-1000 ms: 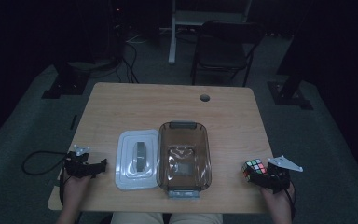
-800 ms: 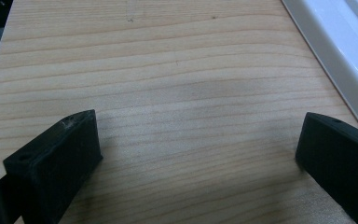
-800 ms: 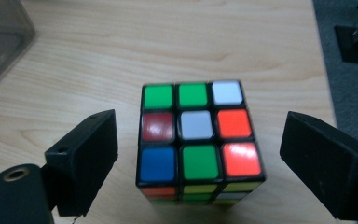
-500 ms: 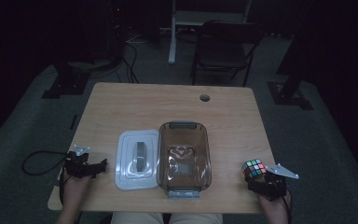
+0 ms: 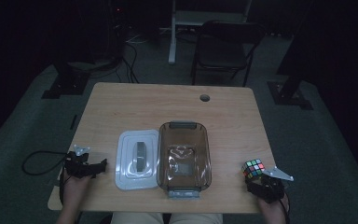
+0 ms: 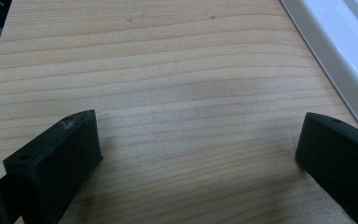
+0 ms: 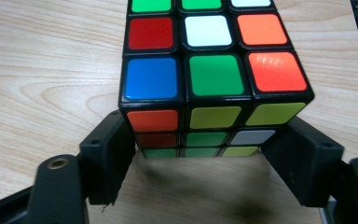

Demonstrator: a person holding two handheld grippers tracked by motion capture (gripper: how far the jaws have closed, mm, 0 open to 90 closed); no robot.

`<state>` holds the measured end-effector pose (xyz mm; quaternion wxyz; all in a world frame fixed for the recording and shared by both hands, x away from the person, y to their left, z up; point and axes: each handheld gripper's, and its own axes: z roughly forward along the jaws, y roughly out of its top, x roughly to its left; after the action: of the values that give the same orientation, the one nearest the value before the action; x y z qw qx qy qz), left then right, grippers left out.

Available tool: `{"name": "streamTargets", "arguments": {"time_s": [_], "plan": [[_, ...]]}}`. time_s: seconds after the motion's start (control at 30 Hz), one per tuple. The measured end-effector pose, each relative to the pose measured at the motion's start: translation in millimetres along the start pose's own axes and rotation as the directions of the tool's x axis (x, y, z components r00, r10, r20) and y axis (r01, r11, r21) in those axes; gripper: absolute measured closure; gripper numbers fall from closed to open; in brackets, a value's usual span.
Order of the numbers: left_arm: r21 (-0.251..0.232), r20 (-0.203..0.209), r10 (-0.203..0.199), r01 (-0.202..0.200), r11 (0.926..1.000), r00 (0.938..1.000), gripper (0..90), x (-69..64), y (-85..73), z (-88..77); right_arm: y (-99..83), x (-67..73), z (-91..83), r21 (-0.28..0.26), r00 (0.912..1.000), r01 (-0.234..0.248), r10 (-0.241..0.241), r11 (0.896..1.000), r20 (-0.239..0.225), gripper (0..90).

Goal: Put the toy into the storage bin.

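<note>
Wooden table (image 5: 168,107), puzzle cube (image 7: 212,79) clamped between just-closed jaws of right hand-held gripper (image 7: 200,161).

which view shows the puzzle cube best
The right gripper view: the puzzle cube is close, its coloured squares clear, the right tool clamped on its lower sides. The high view shows it small near the table's right edge.

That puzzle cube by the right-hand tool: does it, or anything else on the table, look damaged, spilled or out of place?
Nothing stands out. The puzzle cube is scrambled but whole, sitting flat on the table with the right gripper closing its jaws on its sides. The clear container stands upright and empty, its white lid flat beside it. Nothing is spilled.
</note>
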<state>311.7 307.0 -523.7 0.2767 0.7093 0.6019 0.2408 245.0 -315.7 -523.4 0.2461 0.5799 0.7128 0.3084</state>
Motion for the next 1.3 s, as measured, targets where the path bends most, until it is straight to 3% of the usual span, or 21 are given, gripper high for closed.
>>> {"name": "streamTargets", "arguments": {"time_s": [0.13,0.53,1.0,1.3], "plan": [[0.000,0.000,0.000,0.000,1.0000,1.0000,0.6,0.0,0.0,0.0,0.2,0.1,0.6,0.004,1.0000,0.002,-0.001,1.000,-0.004,33.4],[-0.001,0.000,0.000,0.000,1.0000,1.0000,0.6,0.0,0.0,0.0,3.6,-5.8,-6.7,-0.024,0.9987,-0.026,0.024,0.999,-0.046,34.2],[0.000,0.000,0.000,0.000,1.0000,1.0000,0.6,0.1,0.0,0.0,36.6,1.7,-40.0,-0.128,0.9953,0.037,-0.048,0.991,-0.084,34.3],[0.000,0.000,0.000,0.000,1.0000,1.0000,0.6,0.0,0.0,0.0,60.9,11.6,-61.3,-0.184,0.9860,0.089,-0.113,0.979,-0.123,34.3]]}}
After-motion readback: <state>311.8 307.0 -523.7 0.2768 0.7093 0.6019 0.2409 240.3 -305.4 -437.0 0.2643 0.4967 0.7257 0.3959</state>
